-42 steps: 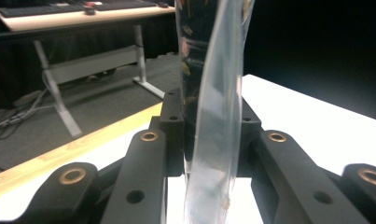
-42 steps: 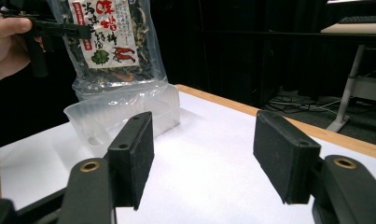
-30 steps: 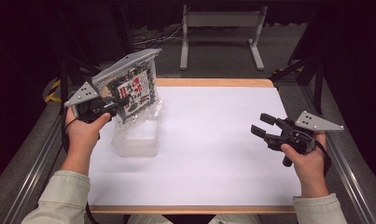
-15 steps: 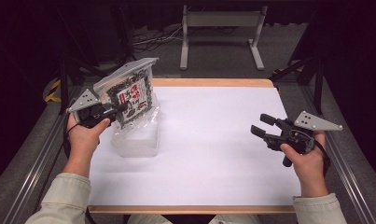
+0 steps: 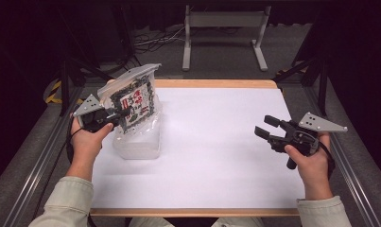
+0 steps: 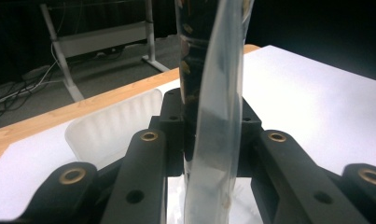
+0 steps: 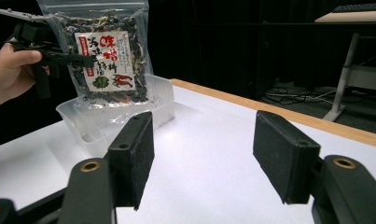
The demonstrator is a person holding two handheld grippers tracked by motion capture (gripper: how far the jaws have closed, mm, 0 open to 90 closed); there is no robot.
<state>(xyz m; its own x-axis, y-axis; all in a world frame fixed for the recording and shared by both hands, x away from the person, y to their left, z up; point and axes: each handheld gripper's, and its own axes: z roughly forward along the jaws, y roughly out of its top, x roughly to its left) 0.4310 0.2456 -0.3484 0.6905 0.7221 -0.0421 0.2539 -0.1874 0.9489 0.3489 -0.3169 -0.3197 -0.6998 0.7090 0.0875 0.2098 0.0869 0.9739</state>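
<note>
White worktop (image 5: 216, 142) bears a clear plastic tub (image 5: 137, 142); above it, left claw (image 5: 116, 115) clamps a printed clear food pouch (image 5: 134, 101) for lowering inside.

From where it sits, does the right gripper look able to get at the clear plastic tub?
Probably yes. The right gripper stands open and empty, with bare white table between it and the tub; the pouch the left gripper holds hangs over the tub's opening.

White table (image 5: 216, 156), grey metal stand (image 5: 223, 21), floor cables (image 5: 152, 41).
</note>
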